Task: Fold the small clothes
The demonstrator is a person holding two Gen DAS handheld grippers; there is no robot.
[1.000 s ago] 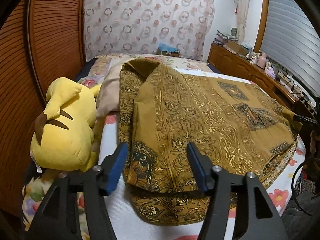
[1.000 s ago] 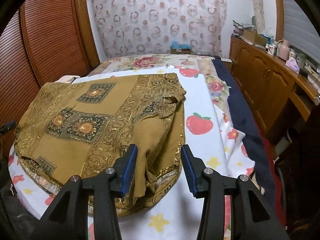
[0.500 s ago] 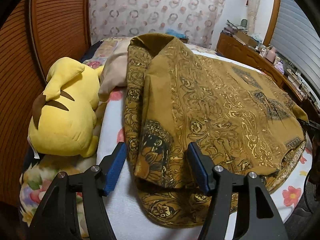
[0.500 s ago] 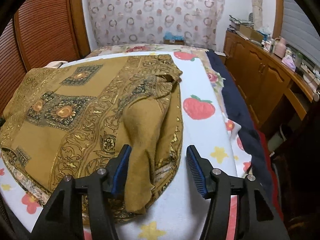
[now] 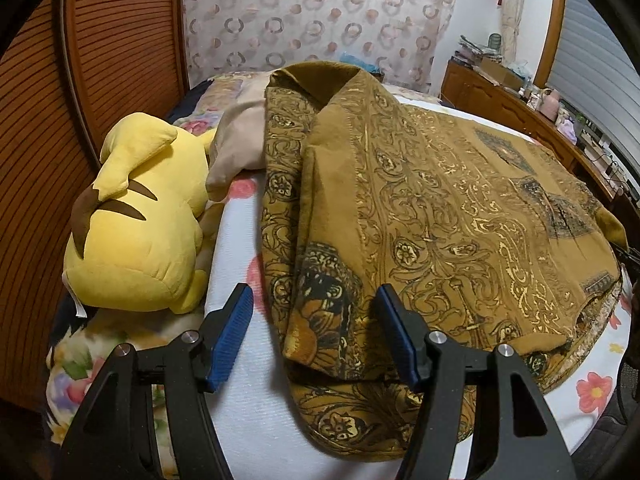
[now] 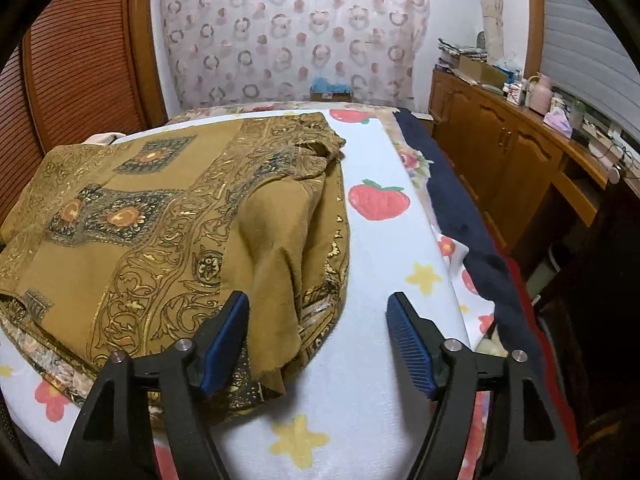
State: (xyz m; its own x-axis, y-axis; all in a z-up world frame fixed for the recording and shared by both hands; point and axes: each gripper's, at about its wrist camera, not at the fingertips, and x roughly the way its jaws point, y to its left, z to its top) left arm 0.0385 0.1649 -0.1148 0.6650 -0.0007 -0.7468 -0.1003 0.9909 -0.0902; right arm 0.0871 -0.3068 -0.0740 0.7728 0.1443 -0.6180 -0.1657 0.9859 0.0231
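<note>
While both spread | left tool (image 5: 316, 332) straddles garment (image 5: 420, 216) corner | right tool (image 6: 318, 340) likewise | writing unseen.

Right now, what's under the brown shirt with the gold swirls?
The shirt lies on a white blanket printed with strawberries, stars and flowers. It shows all around the shirt's edges. Whatever sits beneath the shirt's middle is covered, so I can't tell.

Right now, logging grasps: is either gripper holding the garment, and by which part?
Nothing is held. The left gripper and right gripper are open at the mustard garment's near edge.
</note>
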